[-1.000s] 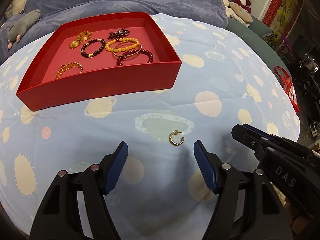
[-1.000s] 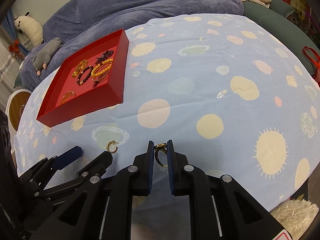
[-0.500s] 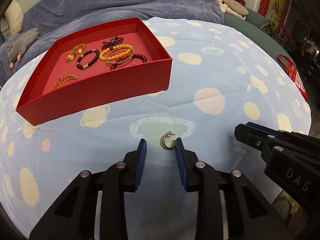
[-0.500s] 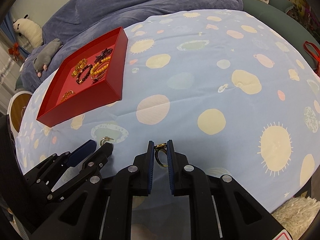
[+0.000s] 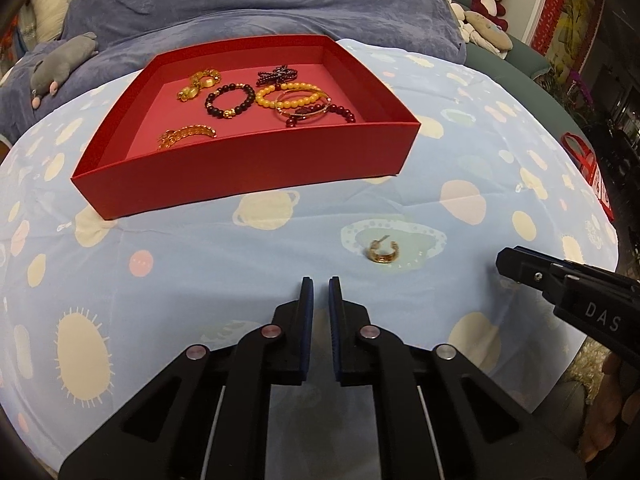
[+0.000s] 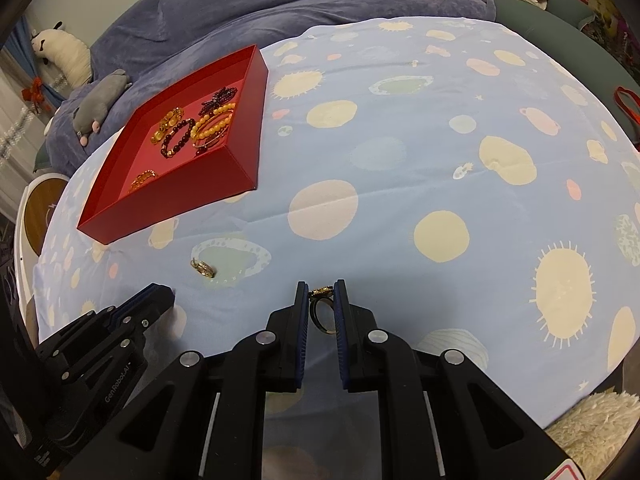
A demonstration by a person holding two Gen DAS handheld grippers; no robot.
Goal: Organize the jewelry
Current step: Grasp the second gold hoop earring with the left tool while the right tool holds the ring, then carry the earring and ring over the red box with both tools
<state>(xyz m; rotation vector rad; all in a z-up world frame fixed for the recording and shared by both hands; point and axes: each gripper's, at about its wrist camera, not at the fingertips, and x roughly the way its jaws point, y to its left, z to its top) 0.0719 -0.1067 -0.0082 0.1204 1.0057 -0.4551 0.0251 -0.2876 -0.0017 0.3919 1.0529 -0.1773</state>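
although it weighs next to nothing, the gold hoop earring (image 5: 383,253) looks a hard thing to take: stiff, smooth, likely slippery metal, lying low on soft printed cloth (image 5: 280,264) that will probably give under the tips. i judge the best hold is across the band's outer curve, away from the thin post sticking up at one end, which could bend or let it flick out.

the left gripper (image 5: 321,286) has its jaws drawn nearly together with nothing between them; the earring lies ahead of the tips and off to their right, apart from them. the right gripper (image 6: 322,289) is clamped on a gold ring (image 6: 323,312), the band pinched between the blue pads and its ornate top at the tips.

only the right wrist view shows that ring; in the left view just the side of the right gripper appears, its contents hidden. the left view looks more squarely into the red box (image 5: 256,168), far ahead of the jaws, with beaded bracelets (image 5: 256,98) and gold chains inside.
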